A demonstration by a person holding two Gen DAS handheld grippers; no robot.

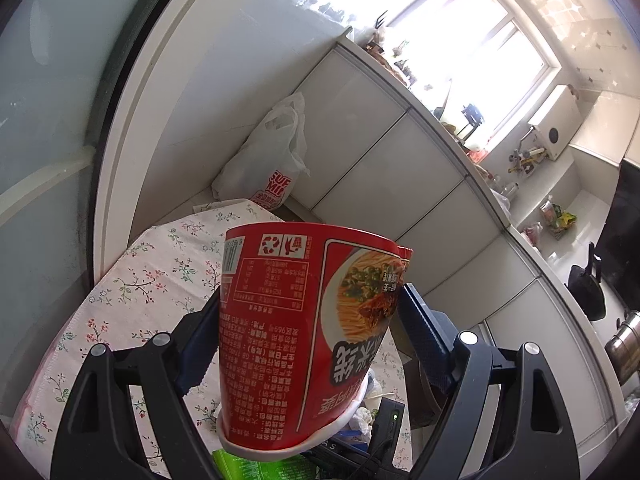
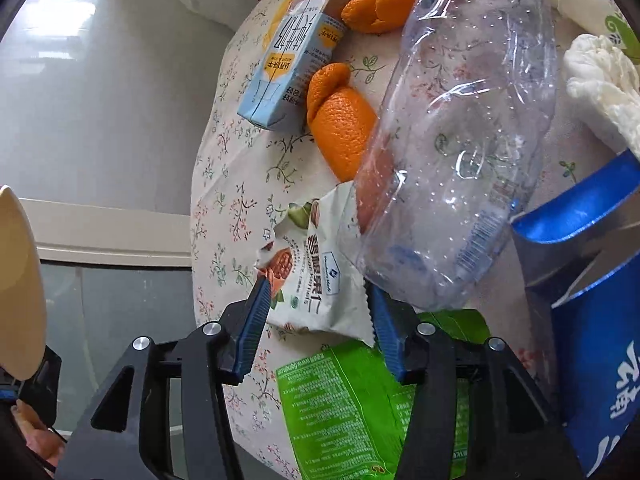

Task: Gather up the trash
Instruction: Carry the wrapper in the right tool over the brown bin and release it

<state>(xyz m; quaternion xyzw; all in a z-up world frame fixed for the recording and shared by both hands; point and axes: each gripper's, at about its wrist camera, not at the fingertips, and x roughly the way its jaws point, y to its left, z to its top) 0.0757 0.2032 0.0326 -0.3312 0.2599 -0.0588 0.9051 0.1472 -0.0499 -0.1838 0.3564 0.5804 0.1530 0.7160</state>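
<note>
My left gripper [image 1: 310,312] is shut on a red instant-noodle cup [image 1: 304,328], held upside down above the floral tablecloth [image 1: 132,280]. My right gripper [image 2: 316,312] is open, its jaws on either side of a white nut snack packet [image 2: 316,276] lying on the floral tablecloth [image 2: 232,184]. Around it lie a crushed clear plastic bottle [image 2: 460,140], orange peels [image 2: 340,132], a light-blue milk carton [image 2: 290,60], a green wrapper [image 2: 348,408] and crumpled tissue [image 2: 600,84].
A blue carton [image 2: 592,308] stands at the right of the table. A white plastic bag [image 1: 268,156] sits on the floor beyond the table. Kitchen cabinets [image 1: 400,168] and a cluttered counter run along the right. A glass door [image 1: 40,120] is at the left.
</note>
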